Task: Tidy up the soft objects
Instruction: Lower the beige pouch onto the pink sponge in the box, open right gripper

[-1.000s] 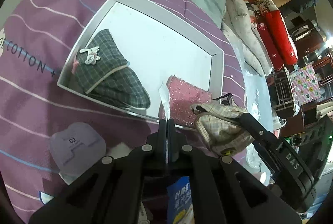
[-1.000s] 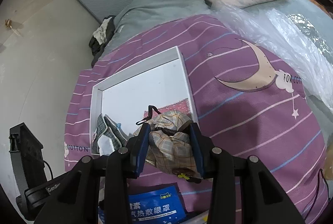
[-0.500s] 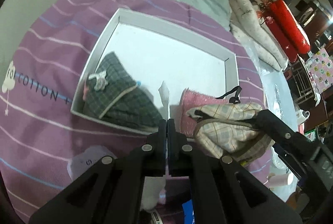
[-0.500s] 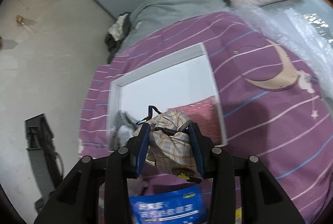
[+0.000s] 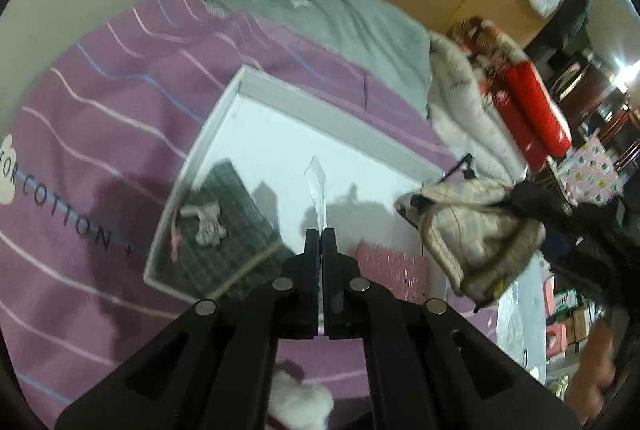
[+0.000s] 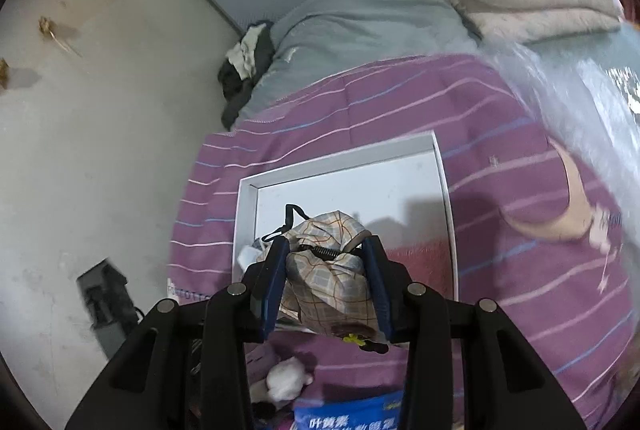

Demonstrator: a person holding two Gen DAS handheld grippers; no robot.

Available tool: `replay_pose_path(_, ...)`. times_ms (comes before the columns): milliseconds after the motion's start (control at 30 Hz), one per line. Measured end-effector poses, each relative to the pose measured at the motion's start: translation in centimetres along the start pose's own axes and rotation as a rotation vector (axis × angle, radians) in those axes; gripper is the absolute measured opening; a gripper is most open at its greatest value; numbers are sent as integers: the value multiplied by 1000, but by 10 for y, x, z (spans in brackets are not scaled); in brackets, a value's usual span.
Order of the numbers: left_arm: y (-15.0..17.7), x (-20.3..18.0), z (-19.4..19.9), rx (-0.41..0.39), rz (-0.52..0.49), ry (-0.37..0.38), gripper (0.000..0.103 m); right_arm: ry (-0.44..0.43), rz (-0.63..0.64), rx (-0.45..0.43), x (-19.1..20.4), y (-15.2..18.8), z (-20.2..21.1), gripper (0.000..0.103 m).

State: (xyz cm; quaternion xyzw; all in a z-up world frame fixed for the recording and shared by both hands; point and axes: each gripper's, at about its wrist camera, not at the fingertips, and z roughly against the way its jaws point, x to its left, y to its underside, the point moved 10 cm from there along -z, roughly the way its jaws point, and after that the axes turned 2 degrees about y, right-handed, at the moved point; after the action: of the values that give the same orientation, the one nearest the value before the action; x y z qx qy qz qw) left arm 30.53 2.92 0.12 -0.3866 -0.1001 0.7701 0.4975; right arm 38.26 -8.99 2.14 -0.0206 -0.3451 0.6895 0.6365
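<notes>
A white tray [image 5: 340,118] lies on the purple striped bedspread [image 5: 104,102]. In it are a dark plaid pouch [image 5: 236,226] with a small white bunny charm at the left and a pink sequined pouch [image 5: 392,272] at the front right. My left gripper [image 5: 321,234] is shut on a thin clear plastic strip [image 5: 317,186] above the tray. My right gripper [image 6: 326,254] is shut on a beige plaid soft bag [image 6: 332,274], held above the tray [image 6: 344,158]; the bag also shows in the left wrist view [image 5: 476,230].
A grey quilt [image 5: 340,18], folded white and red blankets [image 5: 500,98] and clear plastic sheeting [image 6: 580,110] lie beyond the tray. A white fluffy item [image 6: 286,382] and a blue packet [image 6: 348,414] lie near the bed's front edge. A wall [image 6: 100,110] is at the left.
Both grippers have risen and tilted back from the tray, each still holding its item. The beige plaid bag now hangs over the tray's front part.
</notes>
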Motion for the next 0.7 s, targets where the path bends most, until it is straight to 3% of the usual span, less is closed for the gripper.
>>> replay_pose_path(67, -4, 0, -1, -29, -7, 16, 2, 0, 26, 22, 4, -16, -12, 38)
replay_pose_path(233, 2, 0, -16, 2, 31, 92, 2, 101, 139, 104, 3, -38, -55, 38)
replay_pose_path(500, 3, 6, -26, 18, 72, 109, 2, 242, 324, 273, -19, -27, -106, 34)
replay_pose_path(700, 5, 12, -27, 25, 98, 106, 2, 259, 325, 282, -23, -27, -109, 33)
